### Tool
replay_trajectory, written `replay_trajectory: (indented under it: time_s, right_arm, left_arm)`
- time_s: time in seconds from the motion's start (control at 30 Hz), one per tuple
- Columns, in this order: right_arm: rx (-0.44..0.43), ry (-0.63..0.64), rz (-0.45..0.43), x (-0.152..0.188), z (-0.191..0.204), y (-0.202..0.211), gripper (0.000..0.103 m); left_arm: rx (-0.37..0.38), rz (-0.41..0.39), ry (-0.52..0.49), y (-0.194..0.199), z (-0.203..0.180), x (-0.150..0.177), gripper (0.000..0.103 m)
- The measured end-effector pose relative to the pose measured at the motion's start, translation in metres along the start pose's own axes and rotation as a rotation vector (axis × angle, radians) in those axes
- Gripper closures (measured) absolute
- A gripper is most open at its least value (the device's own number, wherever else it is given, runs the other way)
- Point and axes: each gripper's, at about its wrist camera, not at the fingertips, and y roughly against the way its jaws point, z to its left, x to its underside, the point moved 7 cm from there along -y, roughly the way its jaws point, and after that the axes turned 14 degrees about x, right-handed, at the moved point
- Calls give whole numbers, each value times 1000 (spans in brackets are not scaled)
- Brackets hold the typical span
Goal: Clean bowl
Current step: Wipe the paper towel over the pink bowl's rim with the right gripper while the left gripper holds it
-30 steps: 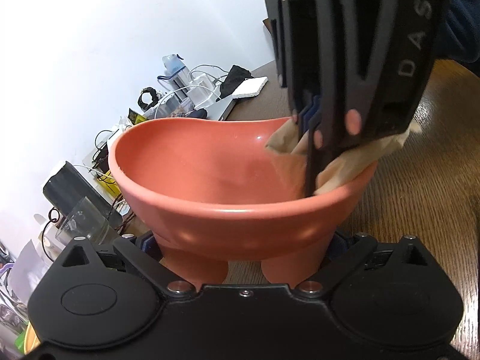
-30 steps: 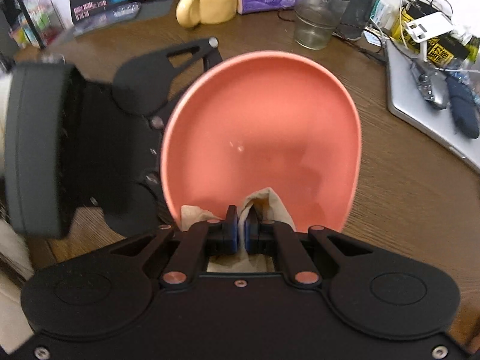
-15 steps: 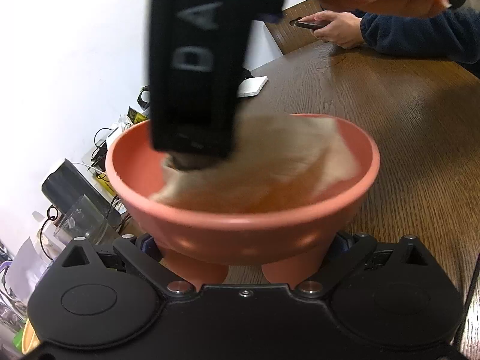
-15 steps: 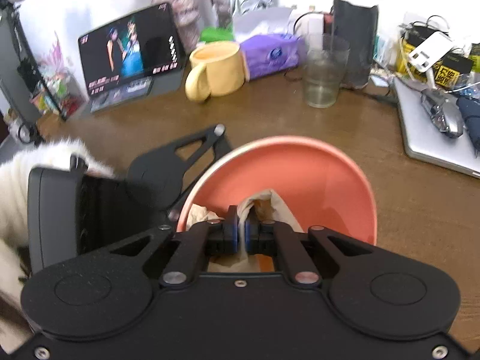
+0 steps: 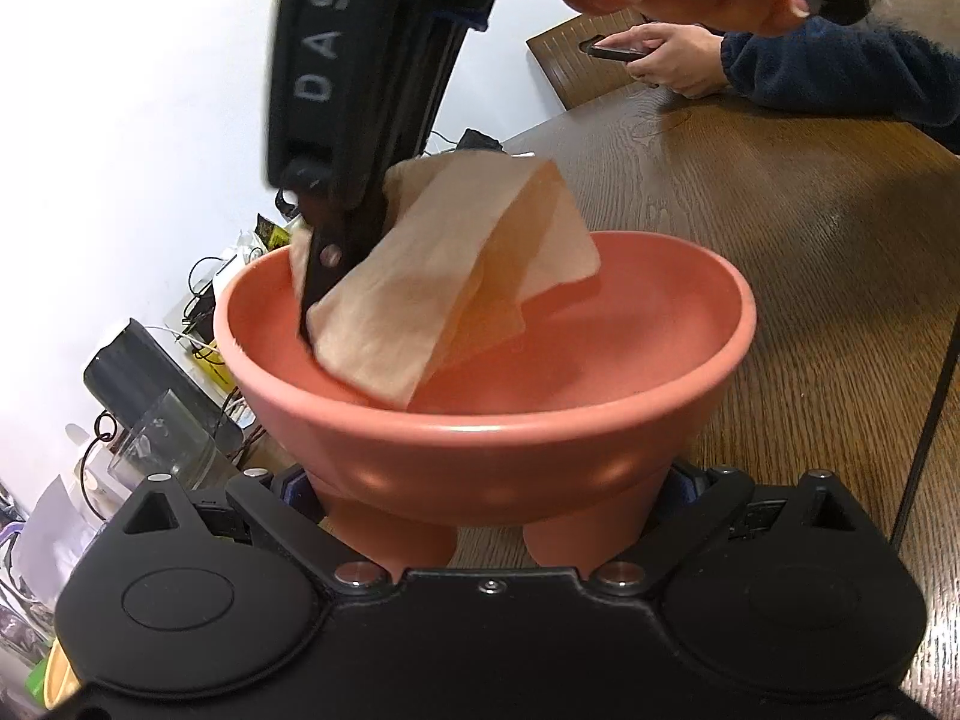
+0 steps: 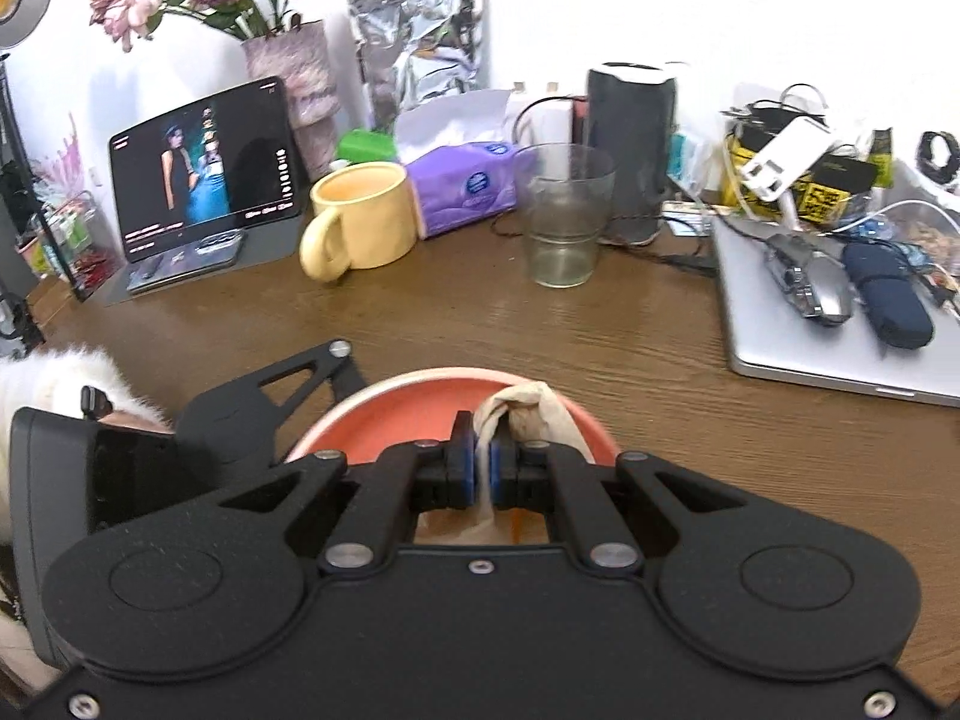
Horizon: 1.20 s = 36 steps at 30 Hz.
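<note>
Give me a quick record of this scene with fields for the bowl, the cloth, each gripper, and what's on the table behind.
bowl: pink footed bowl, upright, held at its base
cloth: beige cloth, partly inside the bowl, against the inner wall
left gripper: left gripper, shut on the bowl's base
right gripper: right gripper, shut on the cloth
table: brown wood
behind: yellow mug, glass, tissue pack, tablet, laptop
</note>
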Motion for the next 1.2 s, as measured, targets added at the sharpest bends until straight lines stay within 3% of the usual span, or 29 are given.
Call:
replay_trajectory:
  time_s: [0.6,1.2]
  right_arm:
    - [72,-126,79,48,-36,1,98]
    - [10,-47,216,75,4,12,97]
  left_arm:
    - [-8,-1,-8,0,0,-3,4]
    - [-18,0,-10,1,0,-5,4]
